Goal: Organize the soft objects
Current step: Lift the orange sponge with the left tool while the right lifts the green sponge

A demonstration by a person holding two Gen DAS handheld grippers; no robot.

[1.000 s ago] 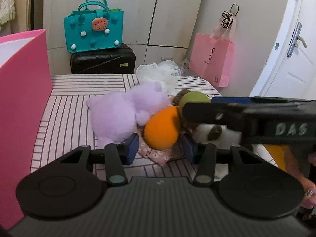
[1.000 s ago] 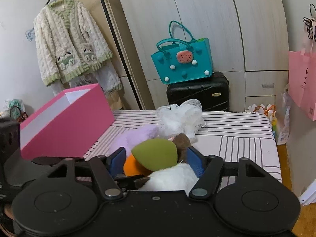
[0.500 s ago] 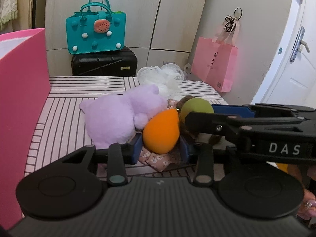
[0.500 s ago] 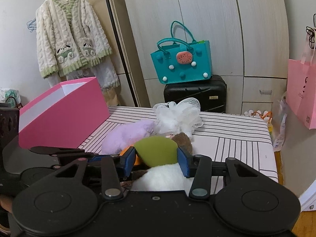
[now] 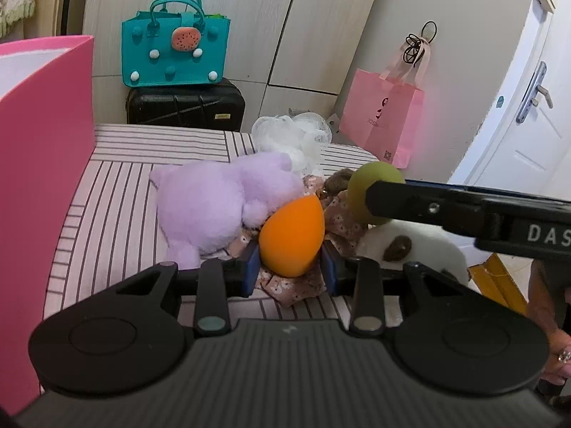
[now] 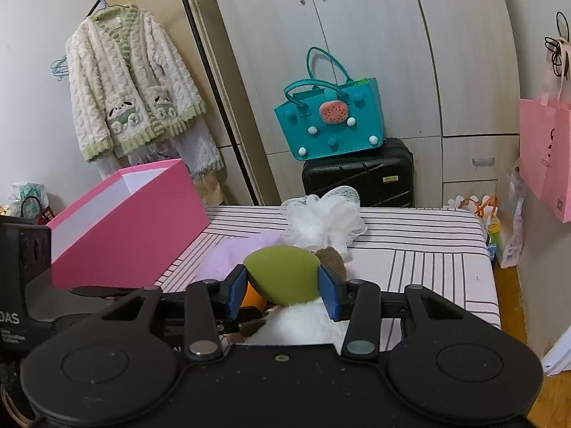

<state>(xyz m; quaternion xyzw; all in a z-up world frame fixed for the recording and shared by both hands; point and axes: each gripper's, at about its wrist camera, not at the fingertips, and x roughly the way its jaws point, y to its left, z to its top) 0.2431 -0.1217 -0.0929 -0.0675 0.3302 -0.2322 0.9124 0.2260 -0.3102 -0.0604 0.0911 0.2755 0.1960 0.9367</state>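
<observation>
We're over a bed with a striped sheet (image 6: 428, 260) in a bedroom — pale wardrobe doors (image 6: 357, 53) behind, a teal tote (image 6: 330, 121) on a black suitcase (image 6: 357, 174), a knitted cardigan (image 6: 128, 82) on a hanger, a pink paper bag (image 5: 382, 121) on the wall. A pink box (image 6: 132, 221) sits open at the sheet's left edge. In the middle, a heap: purple plush (image 5: 217, 203), white mesh pouf (image 6: 324, 221), floral cloth (image 5: 296, 285), white plush (image 5: 417, 242). The left gripper (image 5: 289, 267) has its jaws closing, pads pressed on the orange sponge (image 5: 292, 235) — long axis upright, tip up and tilted right. The right gripper (image 6: 283, 289) is closing too, clamping the green sponge (image 6: 282, 274), which lies crosswise between the pads, just above the heap.
</observation>
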